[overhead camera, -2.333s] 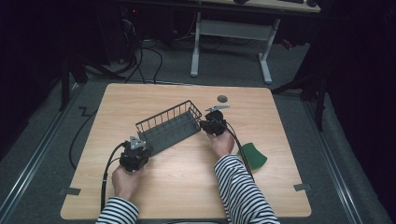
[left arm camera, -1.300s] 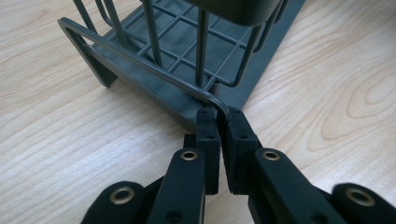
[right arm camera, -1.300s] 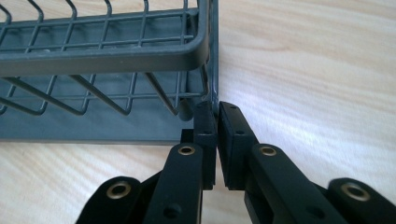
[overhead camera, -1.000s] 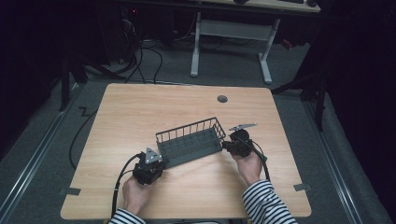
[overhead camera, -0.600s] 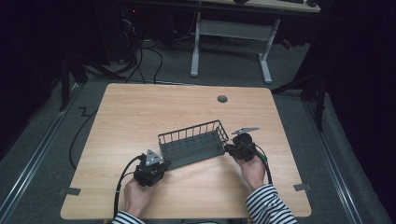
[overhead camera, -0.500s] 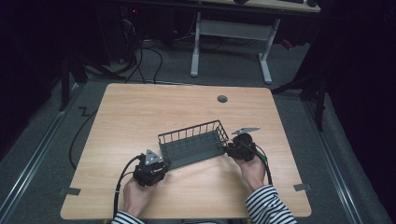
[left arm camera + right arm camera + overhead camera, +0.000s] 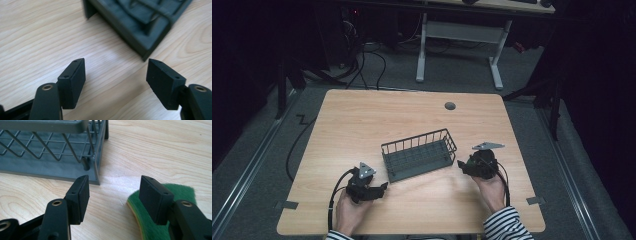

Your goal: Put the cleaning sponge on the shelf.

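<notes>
A dark grey wire basket [image 7: 419, 154] with a solid base sits mid-frame on the tabletop [image 7: 362, 120]. The left tool [image 7: 379, 189] and right tool [image 7: 460, 166] flank it, jaws just opened, nothing between them.

The left gripper [image 7: 116, 75] is hanging low over the light wooden worktop [image 7: 37, 37]. Its two black jaws have just been opening, with nothing between them. The grey basket [image 7: 140, 25] is sitting on the worktop just ahead, not touching them.
</notes>
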Available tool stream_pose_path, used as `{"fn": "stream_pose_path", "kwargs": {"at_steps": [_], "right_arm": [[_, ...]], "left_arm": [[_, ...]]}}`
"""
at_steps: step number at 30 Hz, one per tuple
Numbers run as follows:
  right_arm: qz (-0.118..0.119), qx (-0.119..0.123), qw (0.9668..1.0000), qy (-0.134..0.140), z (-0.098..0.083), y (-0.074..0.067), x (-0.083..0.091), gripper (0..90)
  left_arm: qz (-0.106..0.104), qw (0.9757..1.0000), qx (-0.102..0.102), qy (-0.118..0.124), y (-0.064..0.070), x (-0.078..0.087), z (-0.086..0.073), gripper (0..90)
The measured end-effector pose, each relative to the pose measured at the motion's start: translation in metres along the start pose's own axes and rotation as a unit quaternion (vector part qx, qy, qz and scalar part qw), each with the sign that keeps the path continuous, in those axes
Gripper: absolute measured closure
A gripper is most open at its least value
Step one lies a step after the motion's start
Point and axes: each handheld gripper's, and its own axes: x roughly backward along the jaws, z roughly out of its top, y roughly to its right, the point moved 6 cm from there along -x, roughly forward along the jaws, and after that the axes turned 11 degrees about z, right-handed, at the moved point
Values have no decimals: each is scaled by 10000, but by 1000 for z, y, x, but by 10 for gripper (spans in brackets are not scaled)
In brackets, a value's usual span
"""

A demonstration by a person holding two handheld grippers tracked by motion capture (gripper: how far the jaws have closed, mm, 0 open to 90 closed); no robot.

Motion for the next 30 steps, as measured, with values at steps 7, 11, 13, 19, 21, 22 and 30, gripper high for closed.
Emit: {"fn": "stream_pose_path", "kwargs": {"at_steps": [7, 11, 13, 19, 21, 22, 30], "right_arm": [[-156, -2, 9997, 209, -2, 13, 17, 394], [-196, -90, 9995, 240, -5, 23, 29, 379], [-237, -50, 9996, 154, -7, 30, 33, 375], [-379, -23, 9985, -382, -14, 49, 40, 342], [-339, 10, 9975, -613, -16, 53, 40, 329], [-315, 24, 9972, -677, -17, 54, 41, 325], [-160, 216, 9901, -1376, -15, 58, 32, 272]], "left_arm": [[276, 9993, 232, 75, -26, -1, -5, 316], [445, 9986, 200, 201, -37, -4, -7, 318], [511, 9978, 216, 370, -40, -6, -8, 319], [602, 9970, 317, 356, -43, -6, -9, 324], [617, 9970, 295, 355, -43, -6, -9, 320], [611, 9970, 307, 351, -43, -6, -9, 320], [621, 9970, 299, 353, -43, -6, -9, 320]]}}
